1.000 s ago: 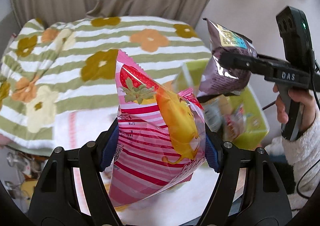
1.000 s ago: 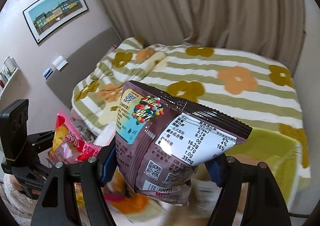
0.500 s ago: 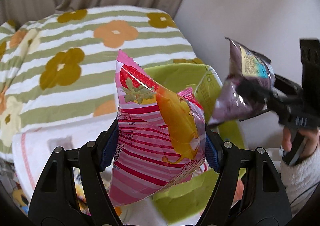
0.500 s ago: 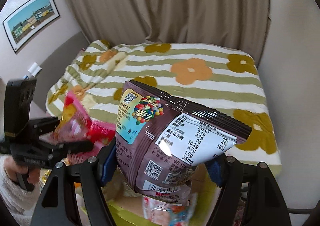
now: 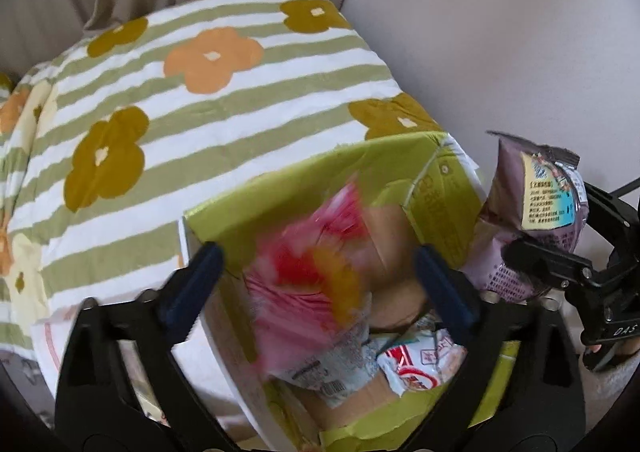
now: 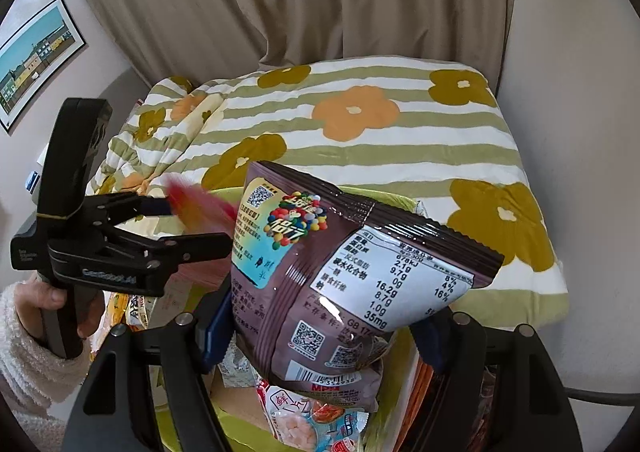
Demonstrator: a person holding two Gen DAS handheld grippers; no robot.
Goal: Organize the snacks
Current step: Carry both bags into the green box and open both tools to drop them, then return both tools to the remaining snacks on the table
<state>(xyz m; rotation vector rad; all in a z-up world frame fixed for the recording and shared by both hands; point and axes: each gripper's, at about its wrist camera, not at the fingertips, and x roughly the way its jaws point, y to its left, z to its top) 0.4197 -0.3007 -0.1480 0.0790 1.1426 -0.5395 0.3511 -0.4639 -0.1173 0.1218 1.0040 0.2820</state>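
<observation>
And the left gripper lets go! Its fingers are swinging apart, where half a second ago they pinched the pink strawberry packet; that packet is now a blur between them, touching neither, falling toward the open green box. It looks bound for the near left corner of the box, above the red-and-white packet already lying inside. That makes one more snack sorted, by my reckoning. Over to the right gripper: fingers still clamped on the purple candy bag, held over the box's right edge, likely next to drop. Beyond the box's far wall lies the flowered striped bed, then the curtain.
</observation>
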